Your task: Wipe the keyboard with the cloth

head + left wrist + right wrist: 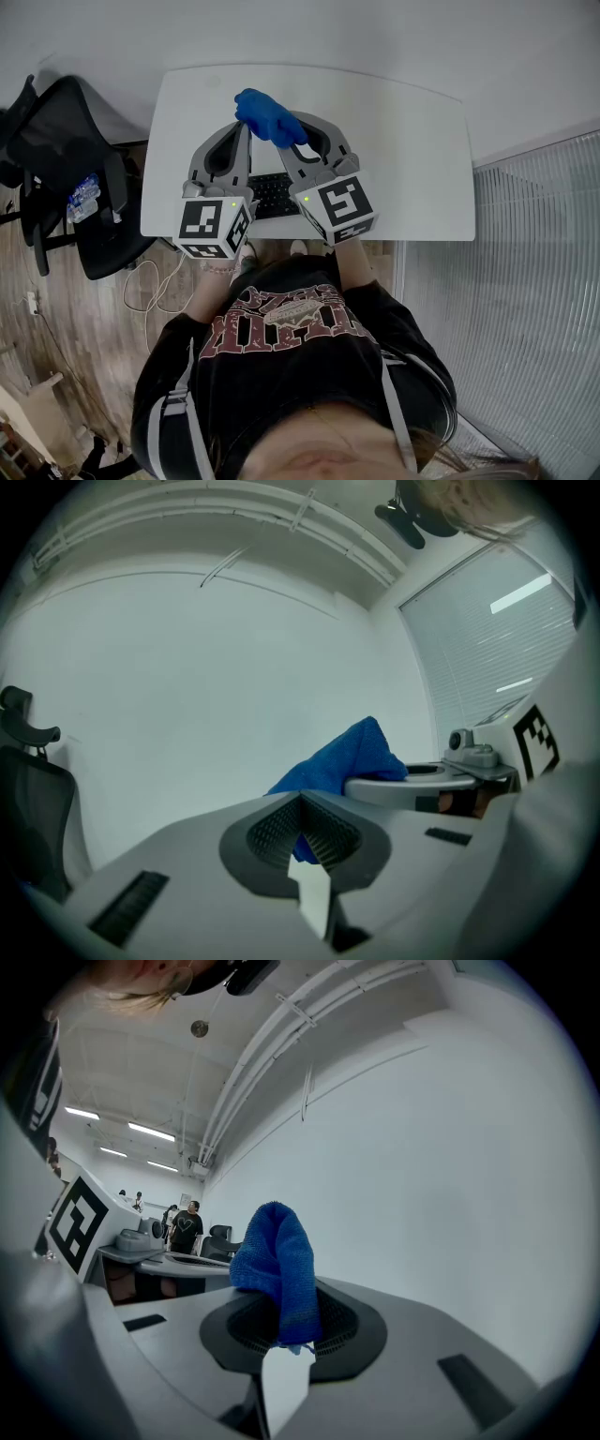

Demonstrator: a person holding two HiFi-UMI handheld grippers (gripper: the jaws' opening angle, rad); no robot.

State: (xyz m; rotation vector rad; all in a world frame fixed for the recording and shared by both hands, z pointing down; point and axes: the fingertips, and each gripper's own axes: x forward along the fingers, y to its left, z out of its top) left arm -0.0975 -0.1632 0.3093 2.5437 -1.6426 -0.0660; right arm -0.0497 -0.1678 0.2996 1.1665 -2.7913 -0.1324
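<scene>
Held the blue cloth up over the far edge of the white table, at about 12 o'clock from me. My right gripper was clamped tight on it, with the cloth bunched up and sticking out past the pads. My left gripper had its tips pressed together too. A sliver of the cloth showed between its pads, so it looked like it had nipped a corner.

The black keyboard sat right below, near the table's front edge, but both grippers covered most of it and I only saw a strip of keys between them. A black office chair stood at 9 o'clock beside the table, with white cables on the wood floor near it.
</scene>
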